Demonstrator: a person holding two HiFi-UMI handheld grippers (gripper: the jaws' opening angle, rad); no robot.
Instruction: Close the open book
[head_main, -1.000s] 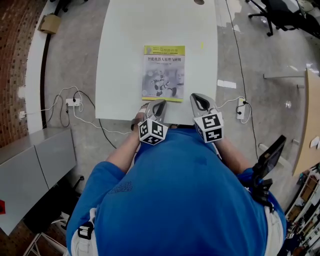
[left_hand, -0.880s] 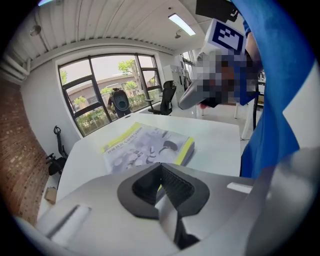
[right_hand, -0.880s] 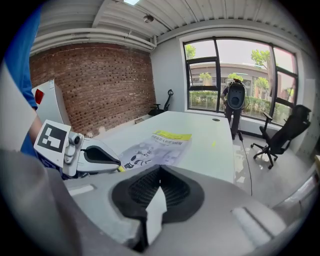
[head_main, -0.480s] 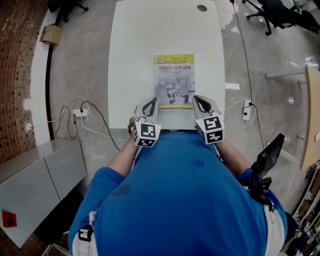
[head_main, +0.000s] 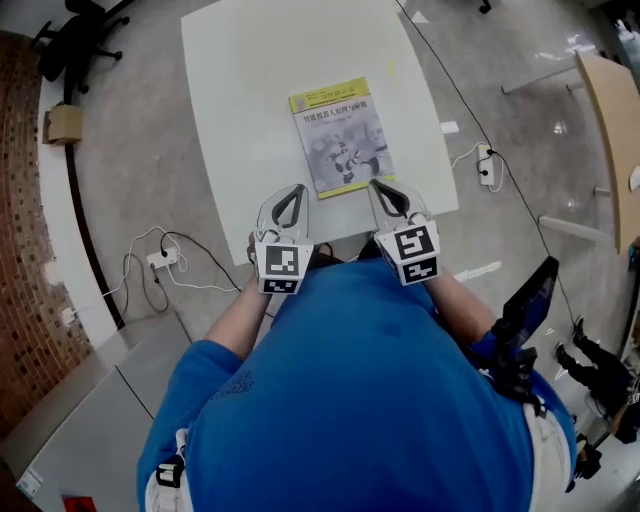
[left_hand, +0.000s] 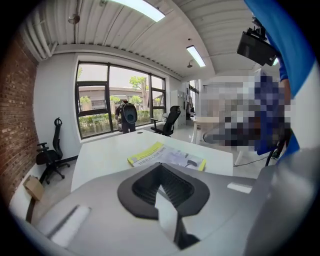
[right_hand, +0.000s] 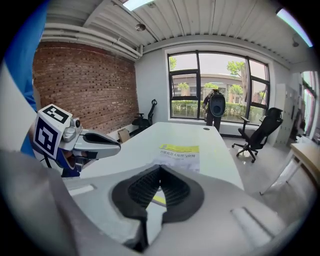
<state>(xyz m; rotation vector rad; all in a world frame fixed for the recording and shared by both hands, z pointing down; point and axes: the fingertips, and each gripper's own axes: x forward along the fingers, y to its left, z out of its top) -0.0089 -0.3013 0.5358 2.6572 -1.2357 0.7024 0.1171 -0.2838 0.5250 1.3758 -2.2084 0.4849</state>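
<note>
White worktop (head_main: 250, 120) in a brick-walled office carries the book (head_main: 342, 135), which lies flat, cover up, close to the near edge and apparently already closed. The left gripper (head_main: 286, 200) and right gripper (head_main: 390, 197) hover at that edge, jaws pressed together and empty. Closing looks done; the next move probably only needs the grippers drawn clear.

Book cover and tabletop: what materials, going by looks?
The book looks like a paper softcover, maybe coated: thin, flat, printed picture. The table looks white, smooth, matte, no grain: likely laminate or painted board, can't tell which.
</note>
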